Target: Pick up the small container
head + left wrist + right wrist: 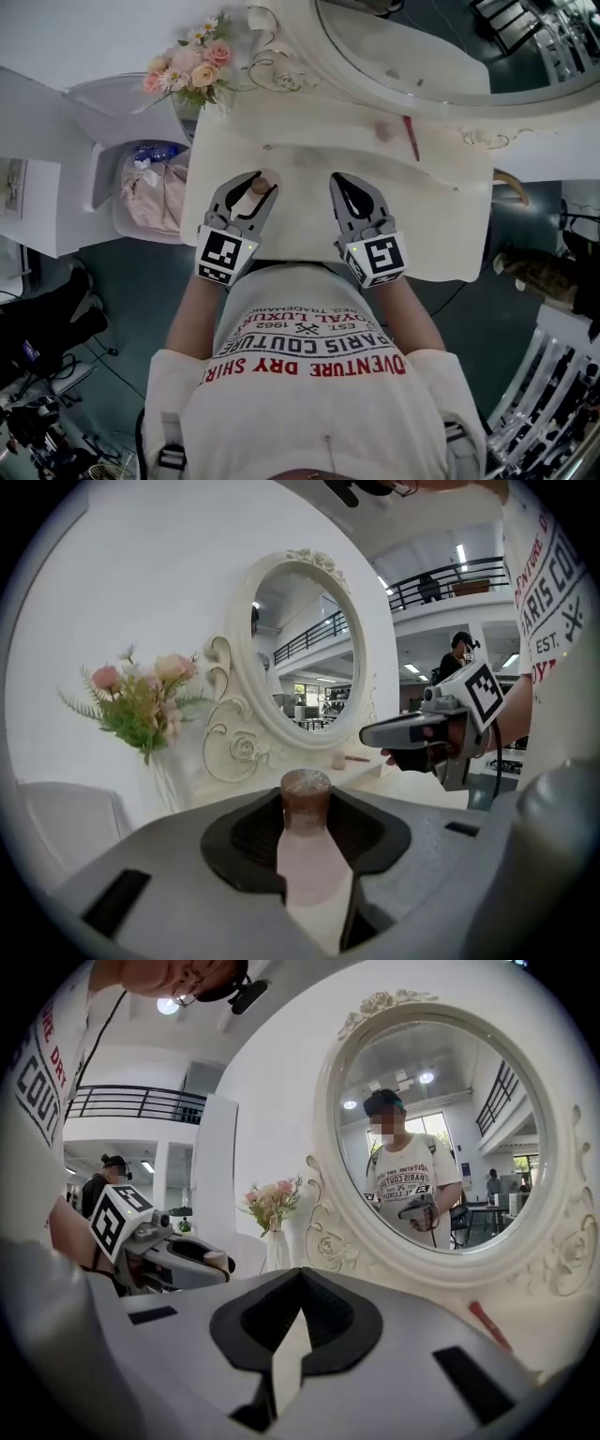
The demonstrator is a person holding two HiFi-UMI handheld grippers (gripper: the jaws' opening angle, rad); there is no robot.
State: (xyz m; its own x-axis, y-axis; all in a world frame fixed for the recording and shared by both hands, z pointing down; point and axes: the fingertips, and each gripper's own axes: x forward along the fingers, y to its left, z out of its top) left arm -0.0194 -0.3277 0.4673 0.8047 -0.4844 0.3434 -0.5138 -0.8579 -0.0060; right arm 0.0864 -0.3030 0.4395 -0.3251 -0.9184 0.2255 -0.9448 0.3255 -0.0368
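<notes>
Small container [307,803]: we see it upright, long axis vertical, brown cap on top and pale pink body below. It stands in front of the oval mirror [422,47], over the near left part of the dressing table [441,216] under that mirror.
Base: we cannot tell whether it rests on the tabletop or is off it.
Left gripper [262,184]: its jaws are part-way closed and clamp the small container just below the cap, one dark pad on each side. The cap stands above the fingertips.
Right gripper [341,180]: we read its jaws as drawn together at the tips with nothing between them. It hovers over the table in front of the mirror, beside the left gripper and apart from it.
Flowers [192,67]: a pink bouquet stands just left of the mirror.
Red stick [411,139]: it lies at the mirror's foot, well beyond both grippers.
</notes>
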